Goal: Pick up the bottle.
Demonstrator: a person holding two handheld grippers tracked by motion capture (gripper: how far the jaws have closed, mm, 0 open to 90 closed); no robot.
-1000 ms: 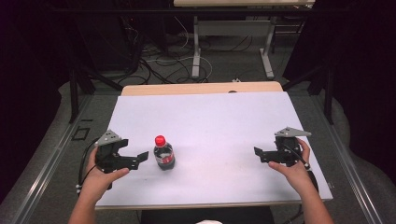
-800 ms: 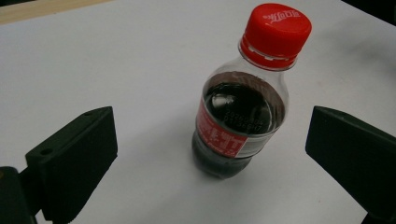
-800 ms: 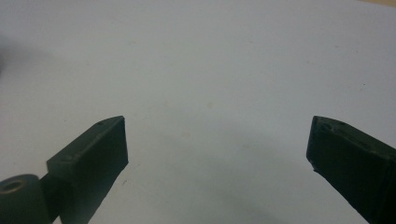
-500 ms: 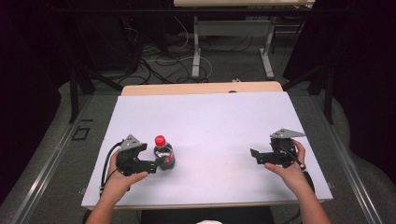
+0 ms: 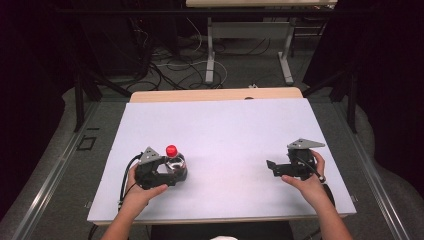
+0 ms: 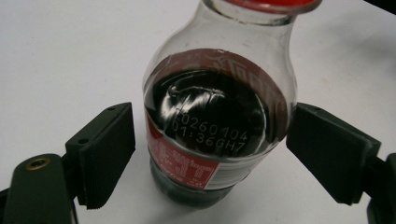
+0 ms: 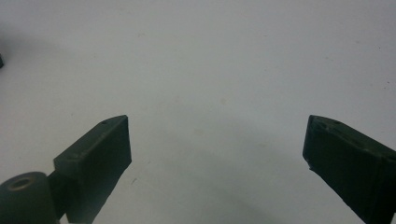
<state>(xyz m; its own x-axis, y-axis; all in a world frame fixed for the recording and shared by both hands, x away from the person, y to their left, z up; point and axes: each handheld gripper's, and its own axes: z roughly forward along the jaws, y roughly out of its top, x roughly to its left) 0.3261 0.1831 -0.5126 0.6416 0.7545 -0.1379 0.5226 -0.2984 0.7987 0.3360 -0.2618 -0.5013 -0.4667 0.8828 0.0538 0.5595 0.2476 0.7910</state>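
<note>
A small bottle (image 5: 176, 164) of dark drink with a red cap (image 5: 172, 150) stands upright on the white table (image 5: 225, 125), at the front left. My left gripper (image 5: 172, 172) is open around its body. In the left gripper view the bottle (image 6: 217, 116) stands between the two pads. The left pad (image 6: 109, 149) is a little apart from it and the right pad (image 6: 327, 149) is at its side. My right gripper (image 5: 272, 168) is open at the front right, held just above bare table. In the right gripper view, nothing lies between the jaws of the right gripper (image 7: 217, 149).
A wooden strip (image 5: 215, 95) runs along the table's far edge. Beyond it, cables (image 5: 170, 65) lie on the floor by the legs (image 5: 210, 50) of another desk. Metal rails (image 5: 50, 175) flank the table on both sides.
My left gripper has moved right along the table and now has its jaws on both sides of the bottle. The right gripper has drifted slightly left and nearer the front edge.
</note>
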